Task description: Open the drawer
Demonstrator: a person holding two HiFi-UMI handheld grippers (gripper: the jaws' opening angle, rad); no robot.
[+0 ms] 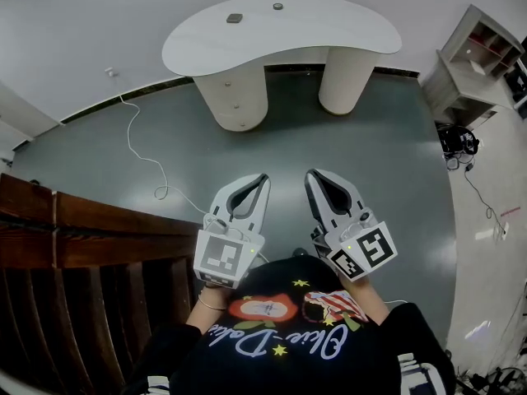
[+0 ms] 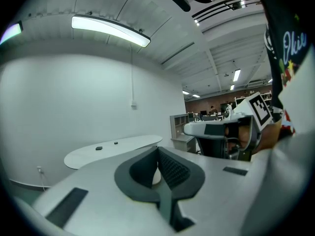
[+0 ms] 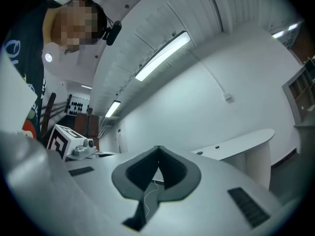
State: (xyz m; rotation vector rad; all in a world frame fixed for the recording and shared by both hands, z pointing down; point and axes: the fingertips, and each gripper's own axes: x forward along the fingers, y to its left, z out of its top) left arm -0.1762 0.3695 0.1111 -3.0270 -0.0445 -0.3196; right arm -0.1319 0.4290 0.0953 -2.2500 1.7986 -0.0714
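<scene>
Left gripper (image 1: 263,178) pressed together, empty | right gripper (image 1: 311,174) likewise; both held at chest (image 1: 288,307), approach not begun | drawer (image 1: 234,83): probably in left pedestal (image 1: 240,113) of desk (image 1: 329,35), floor's (image 1: 370,155) far edge, well apart, shut.

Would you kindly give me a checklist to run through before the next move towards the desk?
1. Left gripper empty, jaws shut: ok.
2. Right gripper empty, jaws shut: ok.
3. Jaws opened for a handle: not ok, both are shut.
4. Desk within reach: not ok, it stands well across the floor.
5. Drawer handle found: cannot tell, the pedestal shows only tiny dots.
6. Path free: not ok, a cable trails over the floor.
</scene>
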